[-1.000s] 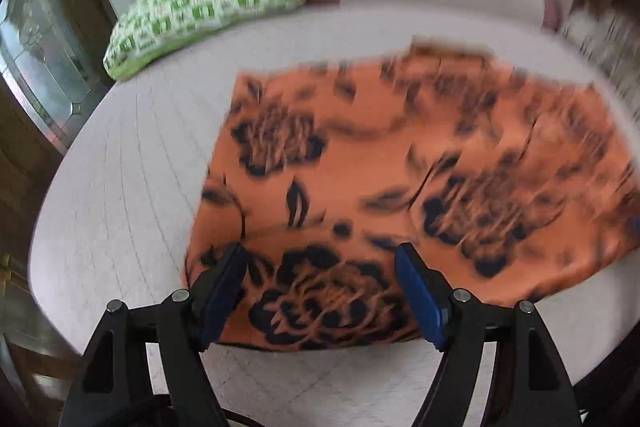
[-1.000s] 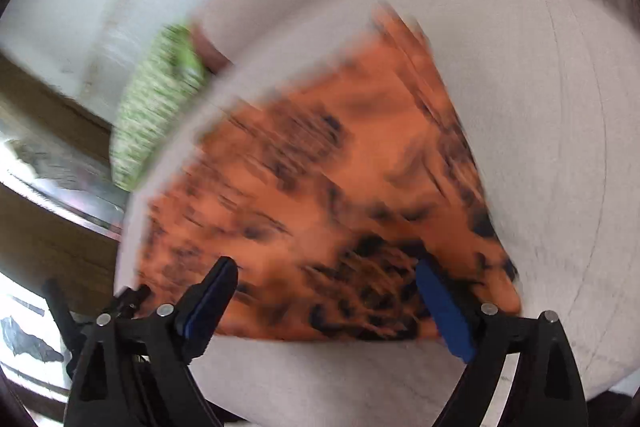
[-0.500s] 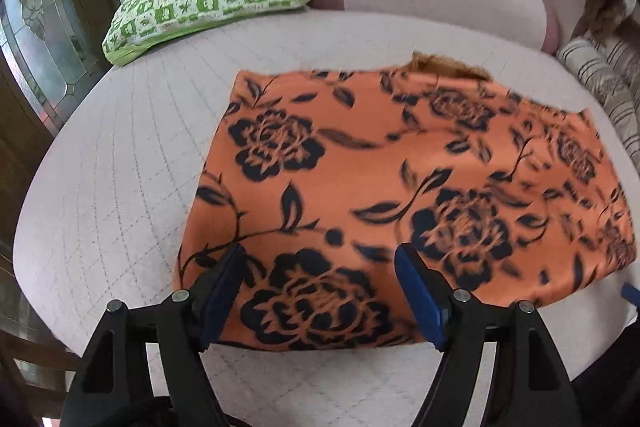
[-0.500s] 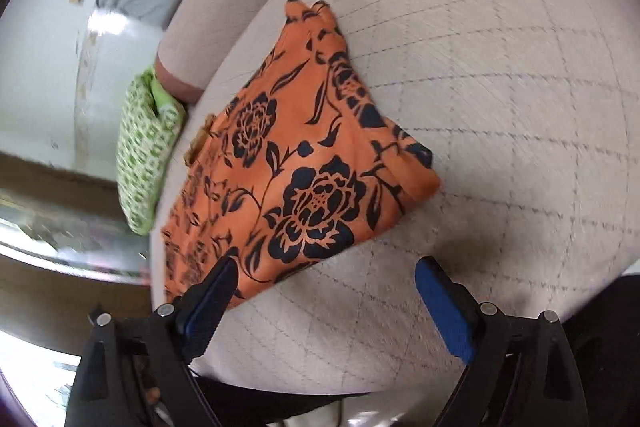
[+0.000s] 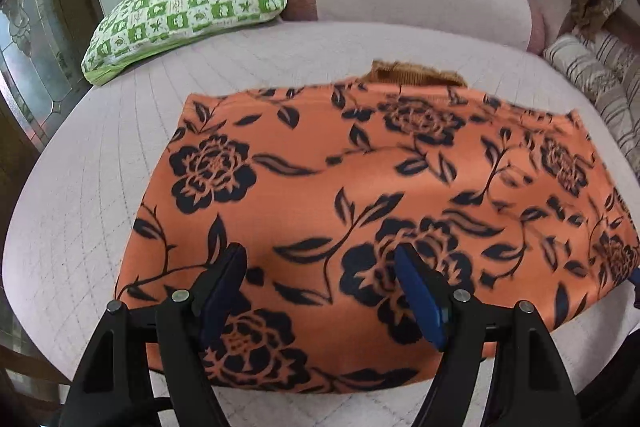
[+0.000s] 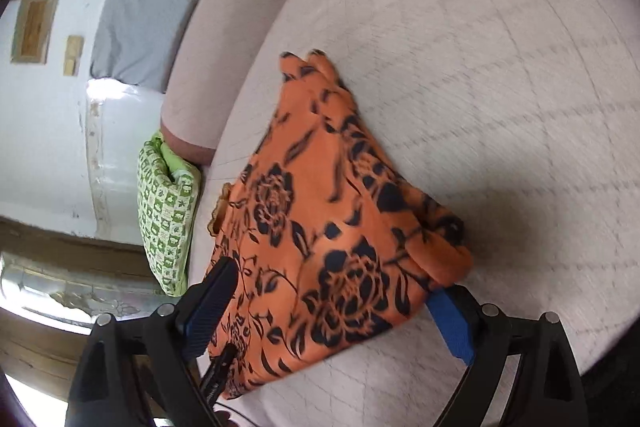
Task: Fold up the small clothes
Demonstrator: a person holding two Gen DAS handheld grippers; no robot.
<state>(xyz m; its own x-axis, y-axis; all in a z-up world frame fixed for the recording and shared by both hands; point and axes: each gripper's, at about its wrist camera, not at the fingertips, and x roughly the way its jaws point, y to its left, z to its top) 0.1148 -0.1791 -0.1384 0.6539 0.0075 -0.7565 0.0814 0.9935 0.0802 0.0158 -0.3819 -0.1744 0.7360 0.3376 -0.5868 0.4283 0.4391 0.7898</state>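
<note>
An orange garment with black rose print (image 5: 360, 195) lies flat on the pale quilted cushion (image 5: 80, 195), showing no readable label. The left gripper (image 5: 320, 267) hovers spread over its six o'clock edge. The right gripper (image 6: 332, 291) stands spread around its corner, one finger tucked under.

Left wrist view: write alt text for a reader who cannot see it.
An orange garment with black roses lies flat on a pale quilted cushion, the open left gripper poised over its near edge. A green checked pillow rests behind.

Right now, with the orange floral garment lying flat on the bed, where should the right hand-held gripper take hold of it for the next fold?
Probably the orange floral garment at its near right corner, coming from the right edge. The layers bunch there, and the open right hand-held gripper already straddles it.
</note>
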